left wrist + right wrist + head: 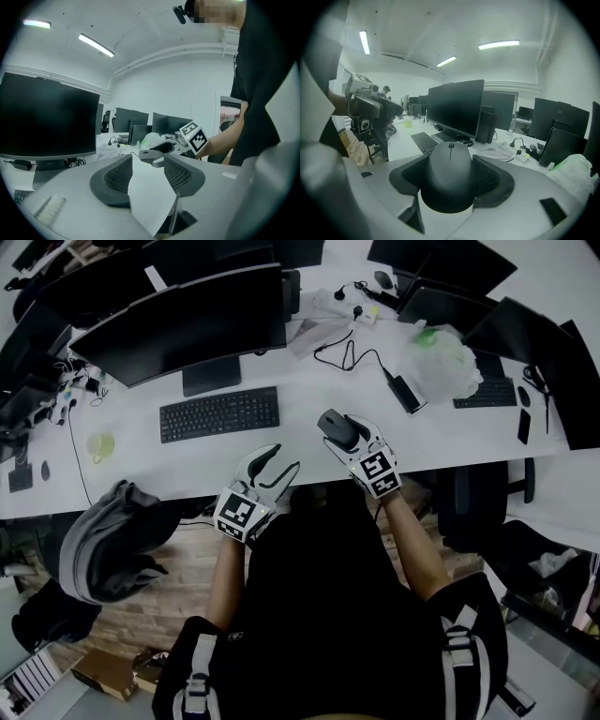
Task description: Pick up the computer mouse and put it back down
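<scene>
**Task status.** Pick-up half judged complete; put-down half not yet done.

**Grip.** Clamps the computer mouse (450, 176) in the right gripper (345, 435), both pads pressed against its flanks and jaws spread to the width of the body. Presents the scroll wheel pointing away from the camera, at centre frame in the right gripper view.

**Location of the mouse.** Sits just right of centre in the head view, over the near part of the white desk (187, 465). Lies to the right of the black keyboard (219, 414) and lower right of the large monitor (187, 320). Appears raised clear of the desktop: shows side-on at mid-frame in the left gripper view, above the line of the desk. Treat as a judgement, since it cannot be confirmed directly from any view.

**Remaining.** Lower to the desk, open the jaws, withdraw.

**Pose, right hand.** Reaches forward from lower centre of the head view, with the forearm (412, 540) extended and the marker cube (377, 470) facing up. Tilts the gripper somewhat downward toward the desk.

**Pose, left hand.** Rests the left gripper (278, 463) at the near edge of the desk, just left of centre, near the right one but apart from it. Stands with jaws apart and nothing between the pads. Takes no part in the grip.
</scene>
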Available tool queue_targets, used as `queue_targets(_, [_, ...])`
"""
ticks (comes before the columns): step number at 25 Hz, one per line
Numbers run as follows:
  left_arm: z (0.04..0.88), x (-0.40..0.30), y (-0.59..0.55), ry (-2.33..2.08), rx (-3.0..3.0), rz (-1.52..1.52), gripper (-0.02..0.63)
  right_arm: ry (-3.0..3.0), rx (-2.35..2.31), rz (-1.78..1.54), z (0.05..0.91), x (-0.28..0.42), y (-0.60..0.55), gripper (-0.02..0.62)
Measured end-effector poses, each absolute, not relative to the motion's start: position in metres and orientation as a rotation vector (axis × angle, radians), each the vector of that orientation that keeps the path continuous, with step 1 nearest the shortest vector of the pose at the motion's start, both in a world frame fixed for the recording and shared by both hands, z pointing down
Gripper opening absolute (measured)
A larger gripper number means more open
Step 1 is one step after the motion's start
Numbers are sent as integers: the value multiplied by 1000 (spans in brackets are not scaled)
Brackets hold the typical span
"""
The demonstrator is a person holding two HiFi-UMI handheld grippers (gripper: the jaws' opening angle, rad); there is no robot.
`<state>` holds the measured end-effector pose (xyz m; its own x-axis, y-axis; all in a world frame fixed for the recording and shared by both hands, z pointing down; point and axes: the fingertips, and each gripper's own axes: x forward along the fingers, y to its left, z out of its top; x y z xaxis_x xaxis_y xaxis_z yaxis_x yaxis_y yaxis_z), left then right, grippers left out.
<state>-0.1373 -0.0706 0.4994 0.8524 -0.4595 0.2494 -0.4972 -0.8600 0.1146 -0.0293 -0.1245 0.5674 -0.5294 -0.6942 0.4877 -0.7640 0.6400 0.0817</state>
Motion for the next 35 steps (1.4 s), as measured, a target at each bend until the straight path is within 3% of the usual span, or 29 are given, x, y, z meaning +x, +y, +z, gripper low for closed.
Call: queue_targets(35, [497,-134,-70,-661,2880,373,193,-2383,1215,188,548,-30,-105,293])
